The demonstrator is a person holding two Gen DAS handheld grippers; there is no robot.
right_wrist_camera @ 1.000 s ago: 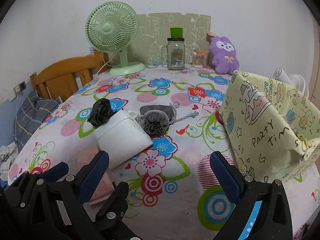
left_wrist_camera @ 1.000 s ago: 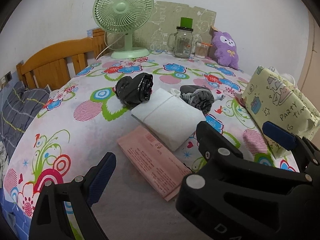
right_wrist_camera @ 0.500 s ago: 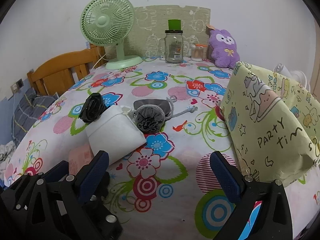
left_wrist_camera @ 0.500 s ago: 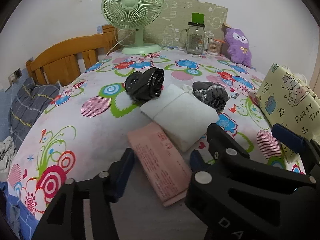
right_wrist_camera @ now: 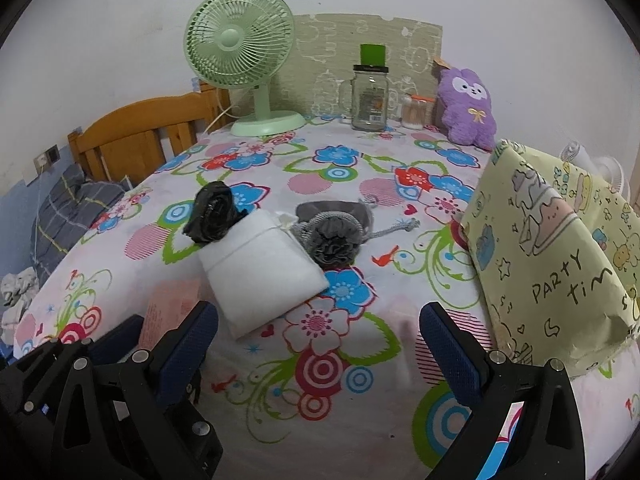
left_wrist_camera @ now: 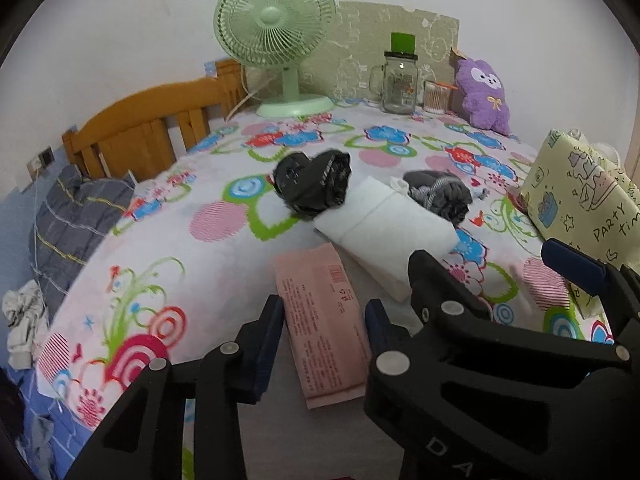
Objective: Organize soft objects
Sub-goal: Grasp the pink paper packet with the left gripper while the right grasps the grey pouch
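Observation:
A flat pink packet [left_wrist_camera: 324, 320] lies at the near edge of the flowered tablecloth [left_wrist_camera: 200, 220]. My left gripper [left_wrist_camera: 322, 320] straddles it, jaws closing, one pad beside each long edge; the packet looks unbent. Behind it sit a white pouch [left_wrist_camera: 384, 232], a black rolled bundle [left_wrist_camera: 314, 182] and a grey drawstring pouch [left_wrist_camera: 440, 196]. In the right wrist view my right gripper [right_wrist_camera: 320, 344] stands open over bare cloth, nothing between its fingers, with the white pouch [right_wrist_camera: 260, 268] ahead to its left.
A yellow "party time" gift bag [right_wrist_camera: 540, 248] stands at the right. Along the back wall are a green fan [right_wrist_camera: 240, 40], a glass jar [right_wrist_camera: 370, 96] and a purple plush [right_wrist_camera: 468, 108]. A wooden bed frame [left_wrist_camera: 140, 128] is on the left.
The left gripper's jaws have narrowed from wide apart to flanking the pink packet. The right gripper has stayed open and in place.

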